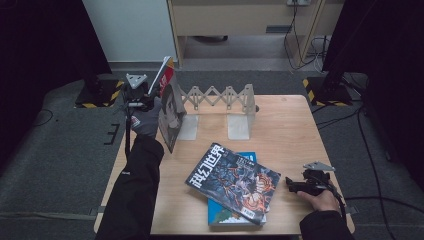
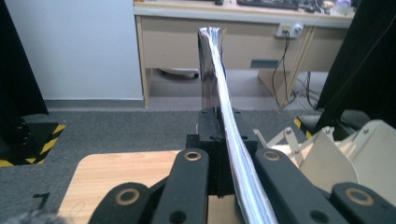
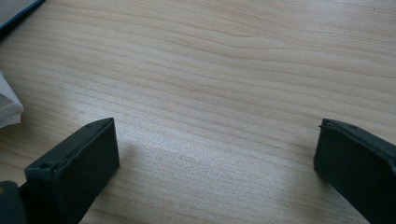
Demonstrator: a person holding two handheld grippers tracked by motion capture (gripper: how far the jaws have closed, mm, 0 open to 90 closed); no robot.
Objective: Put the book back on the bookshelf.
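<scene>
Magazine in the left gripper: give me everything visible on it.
The magazine is thin and glossy, with a greyish cover picture and a red band along its top edge. It stands upright on the table at the left end of the white folding book rack, leaning slightly. The left gripper is shut on its upper edge; in the left gripper view the pages run edge-on between the black fingers, bowing a little. Its lower edge appears to meet the tabletop.

Blue book point(image 1: 248, 158) largely hidden under the dark magazine point(image 1: 234, 181); upright magazine's point(image 2: 224, 107) cover edge-on, unreadable.
</scene>
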